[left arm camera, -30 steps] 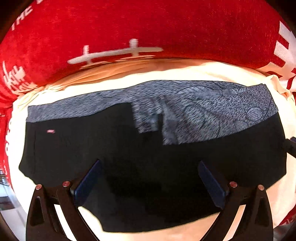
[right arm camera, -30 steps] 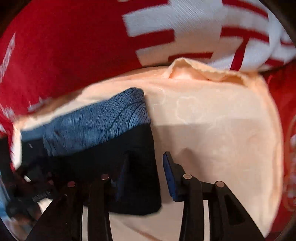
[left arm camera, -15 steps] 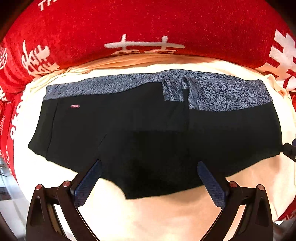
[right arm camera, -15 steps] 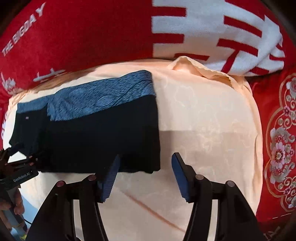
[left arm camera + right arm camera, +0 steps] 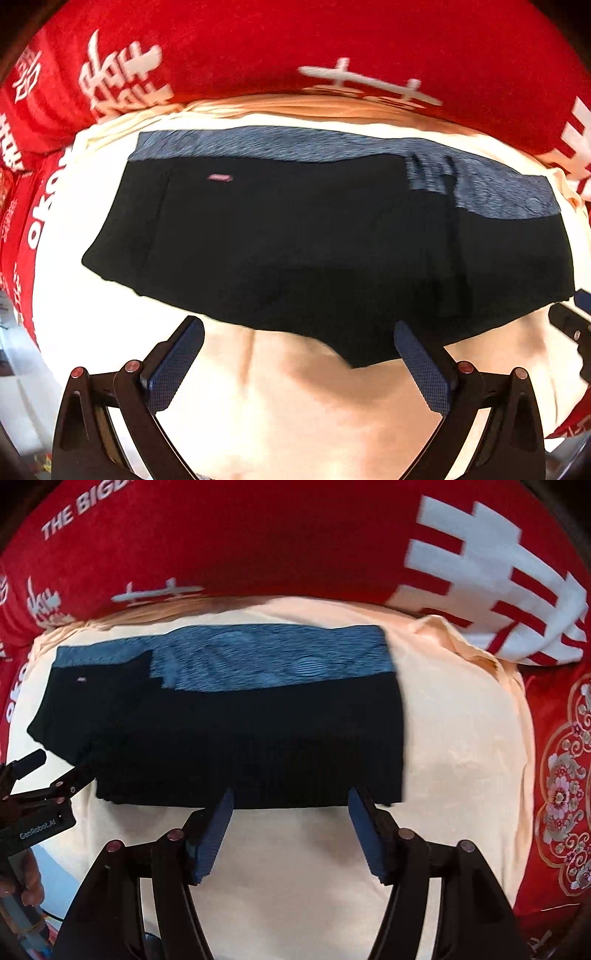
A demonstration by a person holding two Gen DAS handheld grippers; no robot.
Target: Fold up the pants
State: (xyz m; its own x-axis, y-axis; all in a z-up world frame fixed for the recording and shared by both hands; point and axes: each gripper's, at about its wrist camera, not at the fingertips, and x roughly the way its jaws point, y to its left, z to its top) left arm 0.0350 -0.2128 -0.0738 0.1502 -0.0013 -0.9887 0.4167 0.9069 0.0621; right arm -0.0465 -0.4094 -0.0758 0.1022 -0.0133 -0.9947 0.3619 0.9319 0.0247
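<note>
**Now both tongs hang clear above the folded pants**

Your left tongs [image 5: 299,354] stand wide with nothing between them. Your right tongs [image 5: 290,830] are opening, also empty. Bare cream cloth [image 5: 295,886] lies under both, with open room to the right of the pants. The black pants [image 5: 229,738], folded, lie flat just beyond the fingertips, grey waistband [image 5: 295,147] toward the red blanket [image 5: 295,44] that borders the cloth.

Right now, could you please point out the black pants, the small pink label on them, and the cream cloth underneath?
Black pants [image 5: 236,738]: right wrist view, on the black middle.
Pink label [image 5: 220,178]: left wrist view, on the tag's centre.
Cream cloth [image 5: 461,738]: right wrist view, on the bare part right of the pants.
</note>
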